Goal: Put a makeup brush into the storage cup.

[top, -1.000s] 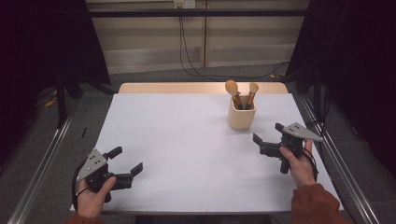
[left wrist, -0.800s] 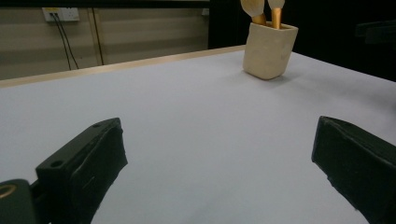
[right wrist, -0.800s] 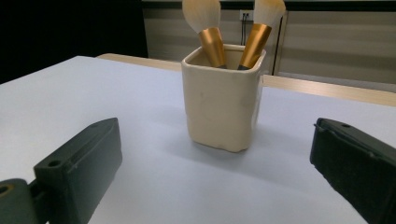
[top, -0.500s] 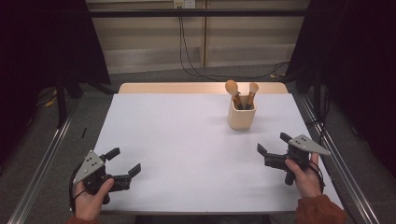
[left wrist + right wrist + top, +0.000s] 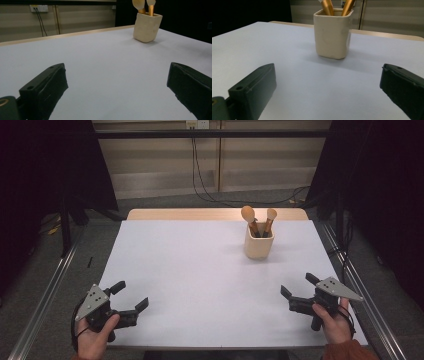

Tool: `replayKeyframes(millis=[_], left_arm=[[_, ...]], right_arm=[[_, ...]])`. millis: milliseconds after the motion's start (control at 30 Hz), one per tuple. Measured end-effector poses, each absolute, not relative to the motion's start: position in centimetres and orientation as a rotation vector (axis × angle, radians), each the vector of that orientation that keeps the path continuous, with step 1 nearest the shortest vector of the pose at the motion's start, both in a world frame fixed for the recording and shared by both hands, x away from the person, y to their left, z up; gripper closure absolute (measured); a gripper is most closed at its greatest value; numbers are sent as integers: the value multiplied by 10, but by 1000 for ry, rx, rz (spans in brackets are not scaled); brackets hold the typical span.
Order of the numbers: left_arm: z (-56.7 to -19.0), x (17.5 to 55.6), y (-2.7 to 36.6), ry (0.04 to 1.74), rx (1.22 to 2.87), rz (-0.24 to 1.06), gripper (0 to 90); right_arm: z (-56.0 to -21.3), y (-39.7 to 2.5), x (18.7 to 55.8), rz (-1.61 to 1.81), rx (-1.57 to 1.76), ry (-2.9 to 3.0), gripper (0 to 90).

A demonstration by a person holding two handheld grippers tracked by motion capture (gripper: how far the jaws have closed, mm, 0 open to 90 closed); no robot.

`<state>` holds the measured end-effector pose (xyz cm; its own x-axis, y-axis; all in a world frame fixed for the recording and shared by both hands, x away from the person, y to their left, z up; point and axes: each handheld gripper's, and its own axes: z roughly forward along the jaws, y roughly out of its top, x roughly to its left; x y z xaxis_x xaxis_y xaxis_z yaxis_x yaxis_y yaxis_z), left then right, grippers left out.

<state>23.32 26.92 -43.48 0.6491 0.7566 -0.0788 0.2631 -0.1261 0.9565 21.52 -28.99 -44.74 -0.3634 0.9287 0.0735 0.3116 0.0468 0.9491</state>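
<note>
The right gripper has its two black jaws spread wide, nothing between them, low over the white table. Ahead of the jaws, well apart, stands a cream square holder with two wooden handles leaning inside.

Table: rect. top w/ white sheet over it, filled centre of high view; bare wood strip showed along far edge, upper centre. One item stood directly on it: cream holder, upright, right of centre, upper half of frame, w/ two wooden utensils inside, rounded heads up. Holder's shadow fell on sheet at its base.
</note>
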Motion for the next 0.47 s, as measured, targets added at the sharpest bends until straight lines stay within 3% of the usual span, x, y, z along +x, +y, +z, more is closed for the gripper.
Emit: replayKeyframes(millis=[467], left_arm=[[-436, 231, 269, 846, 1689, 524, 26]], right_arm=[[-451, -294, 211, 1335, 1266, 1754, 6]])
